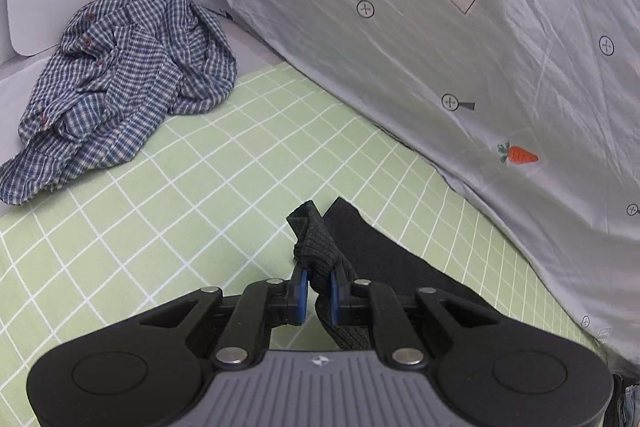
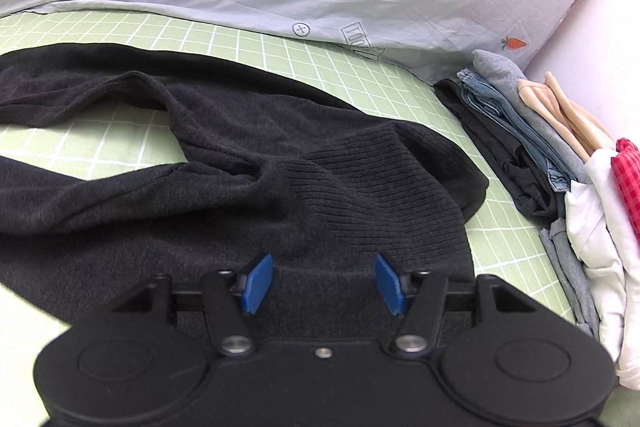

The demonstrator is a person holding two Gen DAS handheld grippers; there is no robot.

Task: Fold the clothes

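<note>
A dark grey knit sweater (image 2: pixel 248 163) lies spread on the green checked sheet (image 2: pixel 360 75), its ribbed hem nearest the right wrist camera. My right gripper (image 2: pixel 323 281) hovers just over that ribbed part, open, its blue pads (image 2: pixel 258 281) apart with no cloth pinched between them. In the left wrist view my left gripper (image 1: pixel 318 285) is shut on a ribbed end of the sweater (image 1: pixel 316 243), which stands up in a bunch above the blue pads (image 1: pixel 303 287). More of the dark cloth trails off to the right.
A crumpled blue checked shirt (image 1: pixel 120 83) lies at the far left of the sheet (image 1: pixel 180 195). A pale quilt with carrot prints (image 1: pixel 460 47) runs along the back. A row of folded clothes (image 2: pixel 560 167) sits at the right by the wall.
</note>
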